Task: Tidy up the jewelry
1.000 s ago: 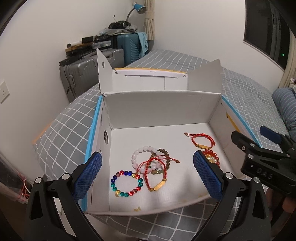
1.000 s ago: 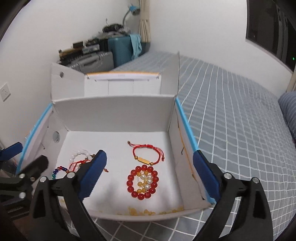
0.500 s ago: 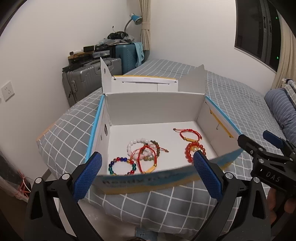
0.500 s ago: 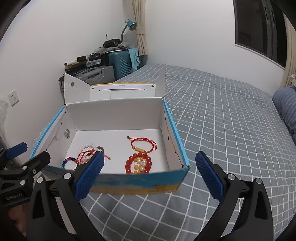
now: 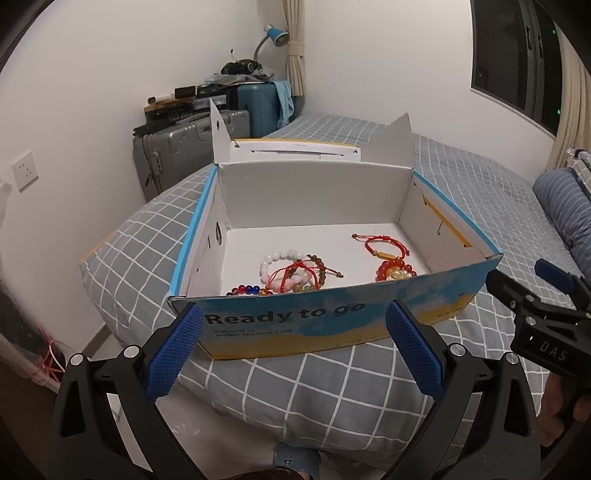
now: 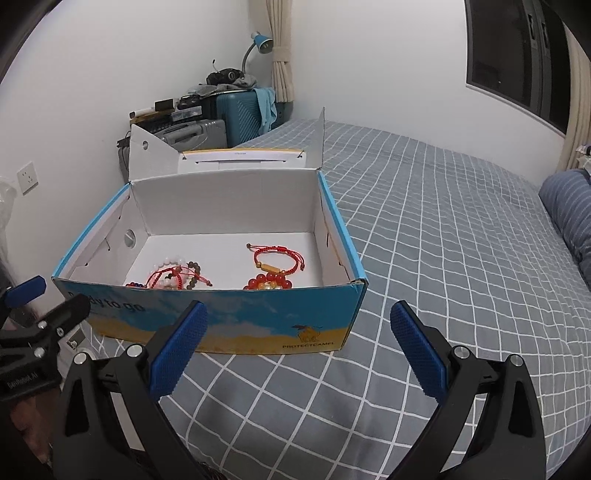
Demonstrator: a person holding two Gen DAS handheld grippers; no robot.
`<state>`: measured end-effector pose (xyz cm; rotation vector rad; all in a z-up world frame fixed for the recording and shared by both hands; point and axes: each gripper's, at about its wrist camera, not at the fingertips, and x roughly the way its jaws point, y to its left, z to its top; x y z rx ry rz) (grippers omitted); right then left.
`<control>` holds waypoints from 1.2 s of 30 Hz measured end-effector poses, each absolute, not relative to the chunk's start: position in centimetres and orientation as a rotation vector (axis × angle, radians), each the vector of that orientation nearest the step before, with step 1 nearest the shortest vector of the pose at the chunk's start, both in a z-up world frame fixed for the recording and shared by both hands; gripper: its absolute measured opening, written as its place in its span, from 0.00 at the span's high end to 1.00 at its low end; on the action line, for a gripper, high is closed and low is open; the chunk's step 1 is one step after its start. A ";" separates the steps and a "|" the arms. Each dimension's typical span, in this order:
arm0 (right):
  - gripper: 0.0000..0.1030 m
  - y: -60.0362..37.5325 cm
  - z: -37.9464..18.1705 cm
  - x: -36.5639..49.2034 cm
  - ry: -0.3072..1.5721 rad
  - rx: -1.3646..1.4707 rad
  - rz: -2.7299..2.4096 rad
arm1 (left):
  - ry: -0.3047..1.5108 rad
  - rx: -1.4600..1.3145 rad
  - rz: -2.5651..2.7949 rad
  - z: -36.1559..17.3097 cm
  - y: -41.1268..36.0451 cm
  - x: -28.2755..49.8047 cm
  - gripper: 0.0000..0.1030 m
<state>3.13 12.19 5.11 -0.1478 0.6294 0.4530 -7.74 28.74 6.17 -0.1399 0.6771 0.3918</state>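
An open blue-and-yellow cardboard box (image 5: pixel 332 317) (image 6: pixel 221 321) sits on the bed with bracelets on its white floor. At the left lies a tangle: a white bead bracelet (image 5: pixel 284 256) (image 6: pixel 171 262), red cord bracelets (image 5: pixel 291 277) and a multicolour bead bracelet (image 5: pixel 245 288), partly hidden by the front wall. At the right are a red cord bracelet with a gold tube (image 5: pixel 384 249) (image 6: pixel 277 258) and a red-orange bead bracelet (image 5: pixel 395 269) (image 6: pixel 269 283). My left gripper (image 5: pixel 295 350) and right gripper (image 6: pixel 295 349) hang open in front of the box, both holding nothing.
The grey checked bedspread (image 6: pixel 443 240) stretches right toward a striped blue pillow (image 6: pixel 569 206). Suitcases (image 5: pixel 184 147) with clutter stand against the far wall, beside a blue lamp (image 5: pixel 275 35). The box lid (image 5: pixel 295 149) stands open behind. The bed's near edge drops off at the left.
Both grippers have pulled back and lowered from above the box interior to in front of its front wall. The bracelets have not moved.
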 end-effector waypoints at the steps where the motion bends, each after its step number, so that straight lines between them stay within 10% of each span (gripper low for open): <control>1: 0.08 12.3 5.1 3.1 0.627 -0.153 0.453 | 0.677 -0.139 0.388 6.1 28.6 -7.7 0.06; 36: 0.08 12.2 4.8 3.5 0.637 -0.147 0.444 | 0.667 -0.142 0.411 6.3 28.4 -7.2 0.06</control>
